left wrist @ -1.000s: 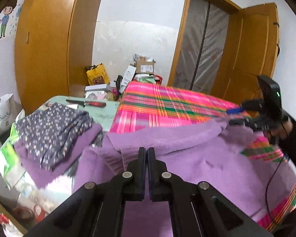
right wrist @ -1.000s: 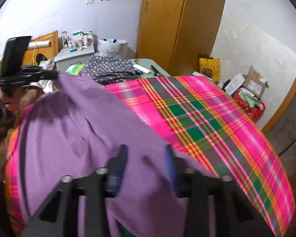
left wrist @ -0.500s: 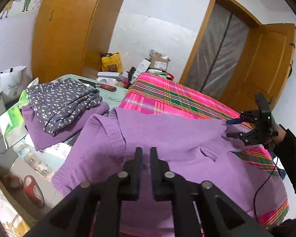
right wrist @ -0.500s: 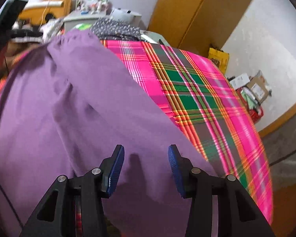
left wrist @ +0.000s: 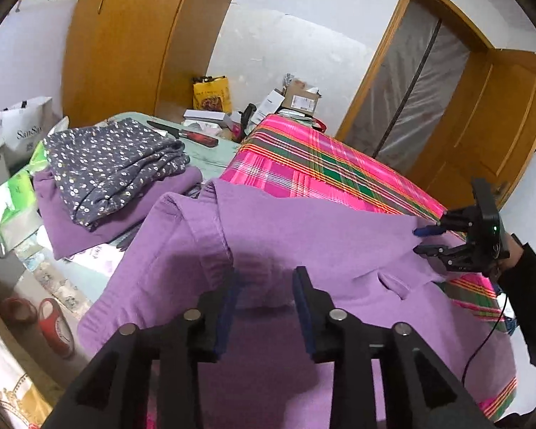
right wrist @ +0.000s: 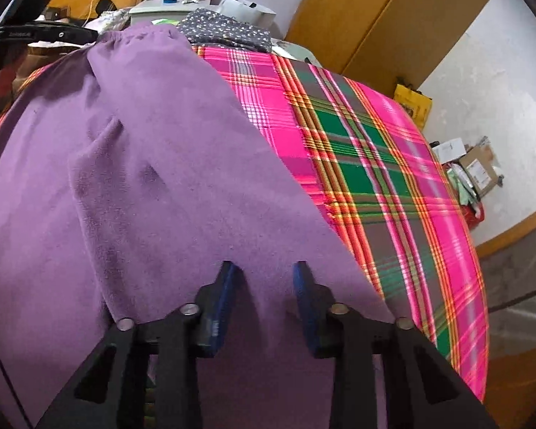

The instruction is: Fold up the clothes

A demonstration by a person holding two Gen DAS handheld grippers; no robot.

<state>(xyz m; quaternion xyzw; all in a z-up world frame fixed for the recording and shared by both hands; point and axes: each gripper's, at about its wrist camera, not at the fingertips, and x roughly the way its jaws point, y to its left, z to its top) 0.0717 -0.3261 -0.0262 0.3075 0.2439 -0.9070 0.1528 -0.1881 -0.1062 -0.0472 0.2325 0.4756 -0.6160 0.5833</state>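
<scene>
Jaws of the left gripper [left wrist: 264,296] are opening, clear of the purple garment [left wrist: 303,246] spread on the plaid bed cover [left wrist: 314,164]. Right gripper [right wrist: 264,289] jaws are closing, cloth between, not yet pinched. Judged step: re-gripping for a fold; the next move needs a firm edge grasp.

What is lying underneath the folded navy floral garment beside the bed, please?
The floral garment rests on a folded purple garment, whose edges stick out around it. Below that, only bits of a cluttered surface show; what supports the pile is covered.
</scene>
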